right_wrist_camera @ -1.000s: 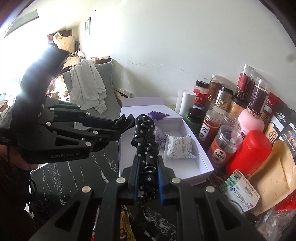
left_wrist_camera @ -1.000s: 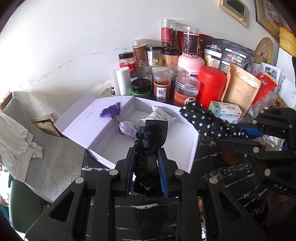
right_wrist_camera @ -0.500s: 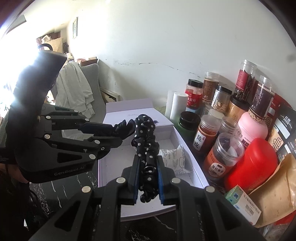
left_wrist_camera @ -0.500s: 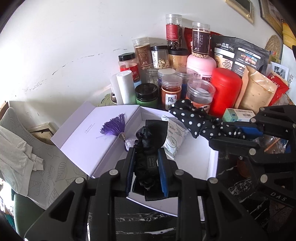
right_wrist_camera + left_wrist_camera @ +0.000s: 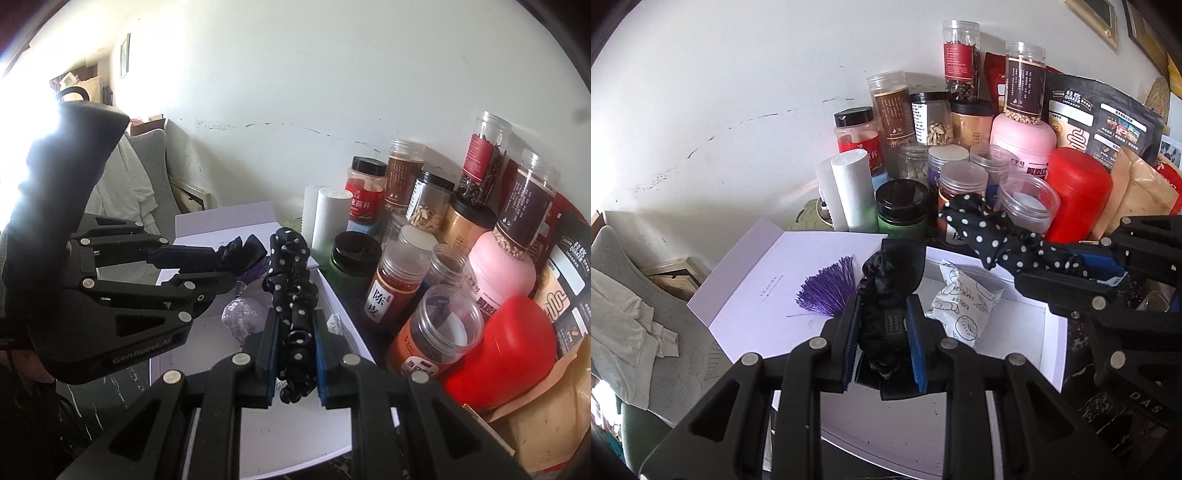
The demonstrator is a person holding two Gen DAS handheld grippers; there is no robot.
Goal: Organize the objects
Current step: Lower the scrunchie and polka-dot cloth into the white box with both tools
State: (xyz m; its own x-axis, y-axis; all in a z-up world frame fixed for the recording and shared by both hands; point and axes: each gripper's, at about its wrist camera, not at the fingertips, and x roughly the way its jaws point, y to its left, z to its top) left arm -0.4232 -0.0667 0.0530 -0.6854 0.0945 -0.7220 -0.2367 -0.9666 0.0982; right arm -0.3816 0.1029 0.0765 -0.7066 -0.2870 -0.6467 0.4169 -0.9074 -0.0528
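My left gripper (image 5: 884, 334) is shut on a black scrunchie (image 5: 886, 295) and holds it above the open white box (image 5: 1049, 343). My right gripper (image 5: 295, 354) is shut on a black polka-dot scrunchie (image 5: 290, 273), also above the box (image 5: 343, 321). The polka-dot scrunchie (image 5: 990, 236) shows at the right in the left wrist view. The left gripper (image 5: 225, 266) with the black scrunchie (image 5: 243, 251) shows at the left in the right wrist view. In the box lie a purple tassel (image 5: 827, 291), a white sachet (image 5: 964, 310) and a lilac pouch (image 5: 243, 317).
Many jars (image 5: 960, 192), a red canister (image 5: 1075, 195), a pink tub (image 5: 1023, 144), a white roll (image 5: 849, 192) and snack bags (image 5: 1100, 122) crowd the wall behind the box. The open lid (image 5: 768, 288) lies to the left. A grey chair with cloth (image 5: 624, 325) stands at far left.
Both grippers have moved forward and over the box with their scrunchies, closer to the jars. Both stay shut.
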